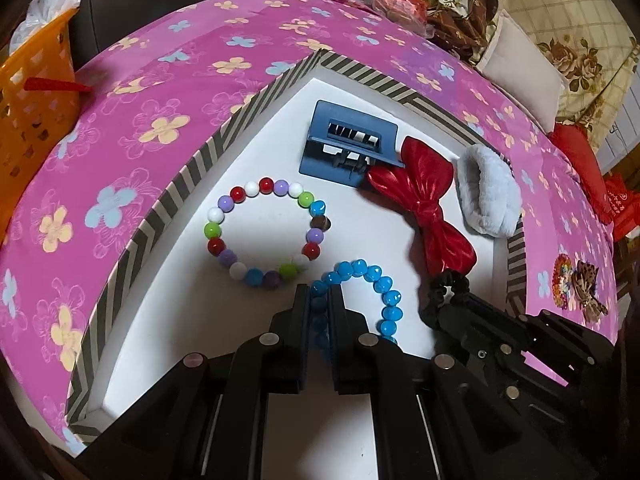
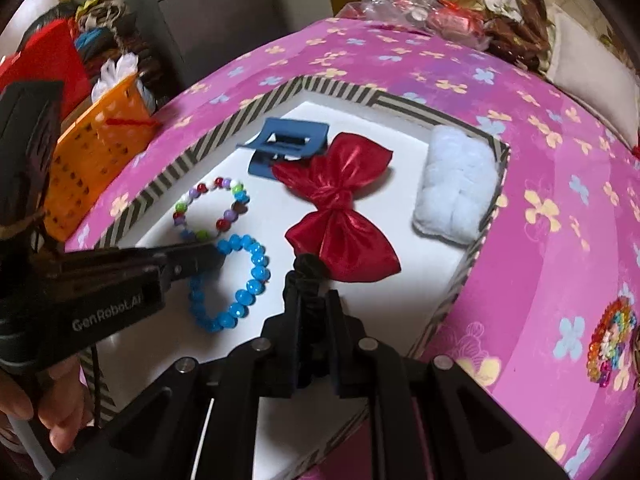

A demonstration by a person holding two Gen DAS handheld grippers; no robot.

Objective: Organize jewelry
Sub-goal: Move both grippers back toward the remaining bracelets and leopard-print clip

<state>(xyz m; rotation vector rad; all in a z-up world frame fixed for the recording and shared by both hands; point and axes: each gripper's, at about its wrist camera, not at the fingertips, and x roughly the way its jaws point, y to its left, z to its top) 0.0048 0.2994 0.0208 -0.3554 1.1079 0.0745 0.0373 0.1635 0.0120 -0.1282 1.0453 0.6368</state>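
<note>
A striped-rim white tray lies on a pink flowered cloth. In it are a multicolour bead bracelet, a blue bead bracelet, a blue claw clip, a red bow and a pale blue fluffy scrunchie. My left gripper is shut on the blue bracelet's near side. My right gripper is shut on a black scrunchie by the bow's lower end.
An orange basket stands off the cloth's left edge. A sequinned rainbow hair piece lies on the cloth right of the tray. Plastic bags and patterned fabric pile up at the back.
</note>
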